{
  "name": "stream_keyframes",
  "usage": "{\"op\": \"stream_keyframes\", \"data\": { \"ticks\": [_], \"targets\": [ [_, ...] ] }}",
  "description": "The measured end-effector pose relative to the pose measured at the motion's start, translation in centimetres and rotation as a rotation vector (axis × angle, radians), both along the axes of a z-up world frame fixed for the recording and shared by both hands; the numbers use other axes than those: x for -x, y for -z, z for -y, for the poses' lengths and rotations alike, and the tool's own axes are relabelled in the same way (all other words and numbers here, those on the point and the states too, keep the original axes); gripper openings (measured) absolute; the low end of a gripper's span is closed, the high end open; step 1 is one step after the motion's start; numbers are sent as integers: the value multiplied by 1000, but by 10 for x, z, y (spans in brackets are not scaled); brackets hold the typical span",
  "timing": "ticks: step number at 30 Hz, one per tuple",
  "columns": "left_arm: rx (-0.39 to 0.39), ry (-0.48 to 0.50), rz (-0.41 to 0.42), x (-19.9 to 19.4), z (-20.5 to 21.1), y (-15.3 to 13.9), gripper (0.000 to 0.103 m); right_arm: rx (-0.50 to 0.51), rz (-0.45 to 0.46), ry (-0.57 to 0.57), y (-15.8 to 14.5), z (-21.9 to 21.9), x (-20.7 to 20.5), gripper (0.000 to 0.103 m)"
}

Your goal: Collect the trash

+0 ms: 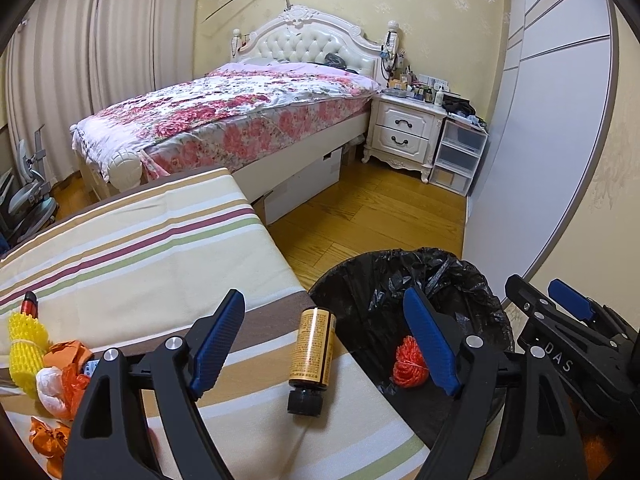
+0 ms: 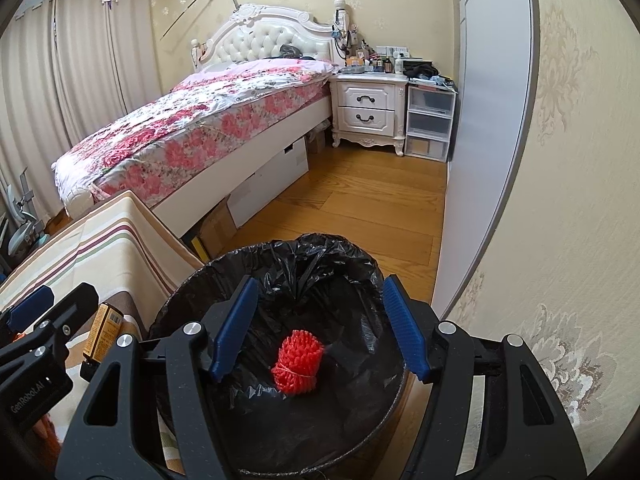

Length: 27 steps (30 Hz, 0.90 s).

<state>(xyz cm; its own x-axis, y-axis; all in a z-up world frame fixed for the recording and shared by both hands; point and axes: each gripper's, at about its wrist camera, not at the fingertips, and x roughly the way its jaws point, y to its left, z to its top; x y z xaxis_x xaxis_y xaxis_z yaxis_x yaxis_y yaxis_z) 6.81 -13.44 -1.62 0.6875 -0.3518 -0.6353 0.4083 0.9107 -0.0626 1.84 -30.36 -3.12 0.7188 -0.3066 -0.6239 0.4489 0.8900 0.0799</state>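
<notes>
We see a bedroom with a wooden floor (image 2: 360,200), a floral-covered bed (image 1: 240,116) and, nearest us, a worktop (image 1: 160,248) under a striped cloth; on it a small amber bottle (image 1: 314,354) lies on its side near the edge, long axis running away from us, black cap toward us. Beside the worktop stands a bin (image 2: 280,264) lined with a black bag, holding a red mesh bundle (image 2: 298,364); yellow netting (image 1: 26,344) and orange wrappers (image 1: 68,364) lie at the worktop's left. The left hand-held gripper (image 1: 324,348) is spread wide around the bottle without touching it; the right hand-held gripper (image 2: 320,328) hangs released and empty over the bin.
</notes>
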Motion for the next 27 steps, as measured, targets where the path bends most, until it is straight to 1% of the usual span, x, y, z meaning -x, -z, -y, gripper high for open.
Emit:
{"op": "stream_keyframes", "data": {
  "ticks": [10,16,20,27],
  "targets": [
    [-10,-27,-5,-1,-13,1,79,-8,-12,-23,4,-10,-4,64],
    [-16,-56,6,1,-29,-6,79,-6,-10,-59,4,-21,-5,64],
    [-15,-88,12,4,-47,-13,77,1,-3,-98,0,-37,-7,63],
    [-17,-165,27,15,-91,-25,75,15,13,-191,-12,-77,-8,64]
  ]
}}
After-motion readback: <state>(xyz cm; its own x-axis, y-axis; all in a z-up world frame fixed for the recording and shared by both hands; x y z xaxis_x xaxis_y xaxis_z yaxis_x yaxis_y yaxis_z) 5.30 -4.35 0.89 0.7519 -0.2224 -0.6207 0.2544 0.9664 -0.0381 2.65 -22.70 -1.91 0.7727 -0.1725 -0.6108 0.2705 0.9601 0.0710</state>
